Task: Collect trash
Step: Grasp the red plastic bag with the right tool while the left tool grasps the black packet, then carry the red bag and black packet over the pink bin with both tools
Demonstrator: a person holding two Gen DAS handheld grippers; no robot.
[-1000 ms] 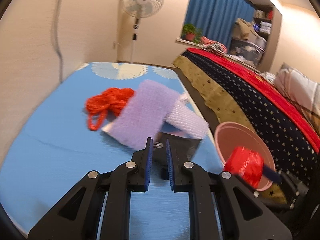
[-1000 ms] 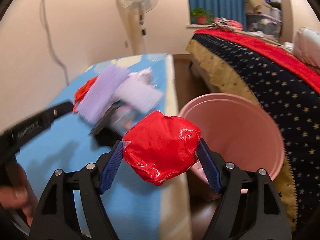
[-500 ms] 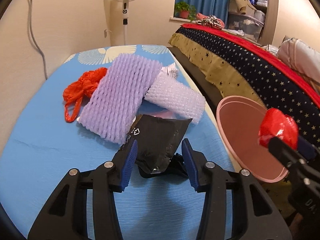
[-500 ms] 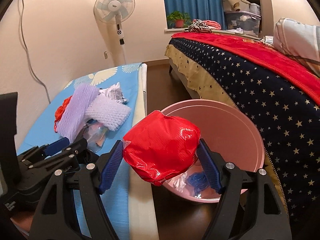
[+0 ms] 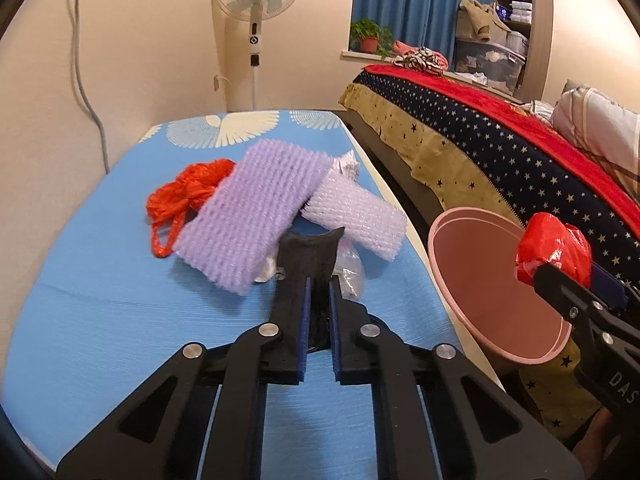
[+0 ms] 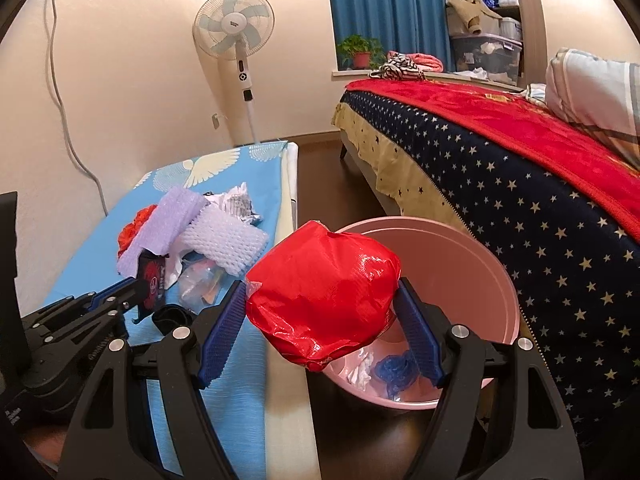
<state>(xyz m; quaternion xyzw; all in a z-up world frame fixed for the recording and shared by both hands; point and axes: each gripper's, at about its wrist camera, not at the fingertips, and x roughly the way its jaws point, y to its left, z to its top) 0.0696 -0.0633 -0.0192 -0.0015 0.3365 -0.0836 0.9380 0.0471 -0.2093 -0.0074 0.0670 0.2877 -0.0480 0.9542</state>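
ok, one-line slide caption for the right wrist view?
Right gripper holds a red plastic bag over the pink bin, beside the blue table.

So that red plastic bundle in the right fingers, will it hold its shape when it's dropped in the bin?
Probably mostly. The red plastic bundle looks like crinkled thin film wadded into a ball, so likely light and squashy; the right gripper barely dents it. Its glossy skin may be slippery. It should fall softly into the pink bin.

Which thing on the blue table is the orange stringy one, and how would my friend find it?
Start at the blue table beside the wall. At the pile's left edge, touching the big purple foam net, lies the orange mesh bag. It alone is bright orange, bunched up, with a thin loop hanging out.
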